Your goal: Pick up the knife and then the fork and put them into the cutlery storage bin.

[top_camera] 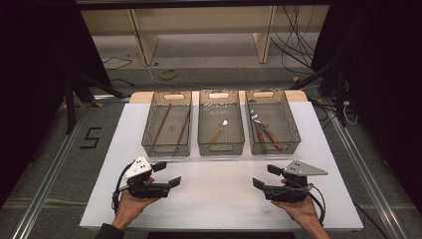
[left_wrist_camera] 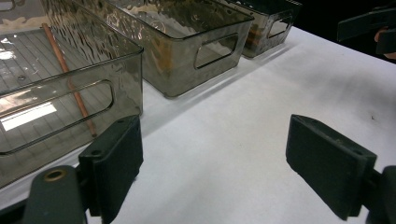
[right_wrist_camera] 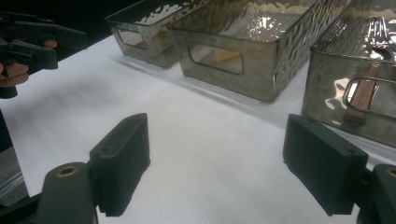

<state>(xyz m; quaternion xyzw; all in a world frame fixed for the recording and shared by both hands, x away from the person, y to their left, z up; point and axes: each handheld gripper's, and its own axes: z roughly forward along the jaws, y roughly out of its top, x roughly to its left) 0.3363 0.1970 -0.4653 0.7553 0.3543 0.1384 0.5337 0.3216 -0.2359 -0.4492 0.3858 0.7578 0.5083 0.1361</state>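
Three smoky clear bins stand in a row at the back of the white table. The left bin holds two brown chopsticks. A wooden-handled spoon lies in the middle bin. In the right bin are forks with wooden handles. My left gripper rests low at the front left, open, nothing between its jaws. My right gripper sits at the front right, open and empty too. Both point inward toward each other.
Bare white table surface lies between the grippers and the bins. Beyond the table are a wooden shelf frame, cables on the floor and dark stands at both sides. A "5" mark is taped on the floor at left.
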